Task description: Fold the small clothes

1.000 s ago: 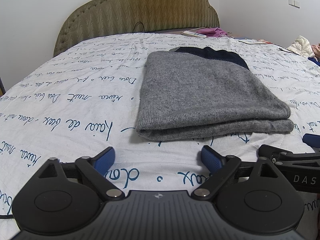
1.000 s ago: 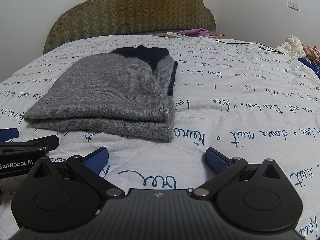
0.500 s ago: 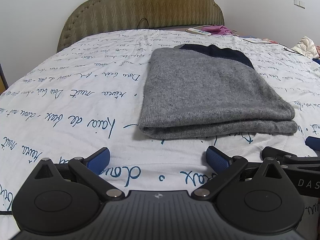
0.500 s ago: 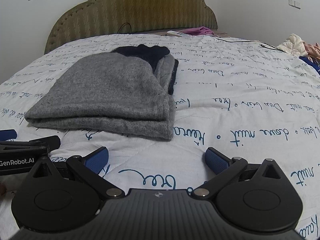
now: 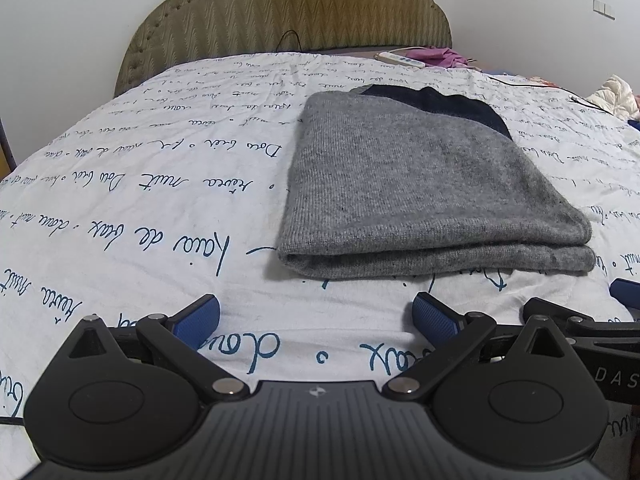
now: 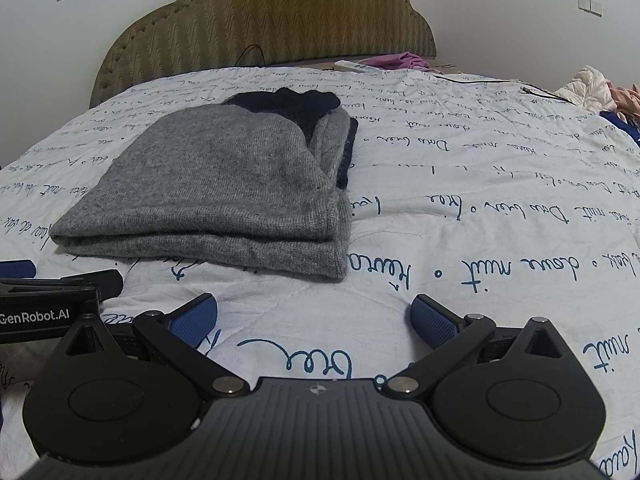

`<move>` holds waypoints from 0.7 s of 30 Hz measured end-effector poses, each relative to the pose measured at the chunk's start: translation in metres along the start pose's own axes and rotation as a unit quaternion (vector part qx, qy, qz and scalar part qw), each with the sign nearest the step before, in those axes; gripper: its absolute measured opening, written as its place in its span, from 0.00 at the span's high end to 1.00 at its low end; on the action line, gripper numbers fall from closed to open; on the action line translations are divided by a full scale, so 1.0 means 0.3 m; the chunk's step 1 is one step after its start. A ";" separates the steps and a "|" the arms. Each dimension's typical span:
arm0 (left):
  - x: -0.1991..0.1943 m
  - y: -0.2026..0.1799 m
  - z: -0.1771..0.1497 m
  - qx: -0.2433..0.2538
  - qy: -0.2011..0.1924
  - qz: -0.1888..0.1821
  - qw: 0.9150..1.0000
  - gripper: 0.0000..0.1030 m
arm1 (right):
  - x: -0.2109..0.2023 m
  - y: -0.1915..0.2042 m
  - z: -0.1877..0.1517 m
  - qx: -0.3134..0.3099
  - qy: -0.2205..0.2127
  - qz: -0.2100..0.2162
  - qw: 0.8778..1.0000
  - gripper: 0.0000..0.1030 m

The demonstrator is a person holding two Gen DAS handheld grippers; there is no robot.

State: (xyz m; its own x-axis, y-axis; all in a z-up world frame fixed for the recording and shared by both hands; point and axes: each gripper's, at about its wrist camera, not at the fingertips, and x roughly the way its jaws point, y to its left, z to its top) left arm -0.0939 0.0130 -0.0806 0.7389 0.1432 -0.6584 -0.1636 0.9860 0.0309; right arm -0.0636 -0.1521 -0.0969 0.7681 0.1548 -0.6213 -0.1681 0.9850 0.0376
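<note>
Near bed edge: left hand-held gripper and right hand-held gripper, both spread wide, holding nothing. Mid-bed: grey sweater lying folded, apparently finished; nothing visibly left.

We see a grey sweater of soft, fuzzy ribbed knit on a matt quilted cotton bedspread. The headboard looks like woven fabric, zigzag-textured. Fingers carry blue dimpled rubbery pads on matt black plastic.
</note>
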 end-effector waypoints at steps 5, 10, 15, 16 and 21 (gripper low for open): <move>0.001 0.002 0.002 -0.002 0.002 -0.002 1.000 0.00 | 0.003 0.004 -0.001 -0.001 0.001 0.000 1.000 0.00; 0.001 0.004 0.003 -0.003 0.002 -0.002 1.000 0.00 | 0.006 0.012 -0.002 -0.001 0.002 0.001 1.000 0.00; -0.002 0.007 -0.001 0.000 -0.002 -0.004 1.000 0.00 | 0.007 0.012 -0.002 -0.001 0.002 0.001 1.000 0.00; -0.004 0.009 -0.003 0.001 -0.005 -0.006 1.000 0.00 | 0.007 0.011 -0.002 -0.001 0.002 0.001 1.000 0.00; -0.008 0.011 -0.005 -0.003 -0.006 -0.005 1.000 0.00 | 0.007 0.013 -0.002 0.000 0.001 0.002 1.000 0.00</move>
State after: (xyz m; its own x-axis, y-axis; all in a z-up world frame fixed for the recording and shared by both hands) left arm -0.0972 0.0159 -0.0799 0.7484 0.1335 -0.6496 -0.1588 0.9871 0.0200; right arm -0.0631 -0.1482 -0.0985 0.7666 0.1583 -0.6223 -0.1705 0.9845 0.0403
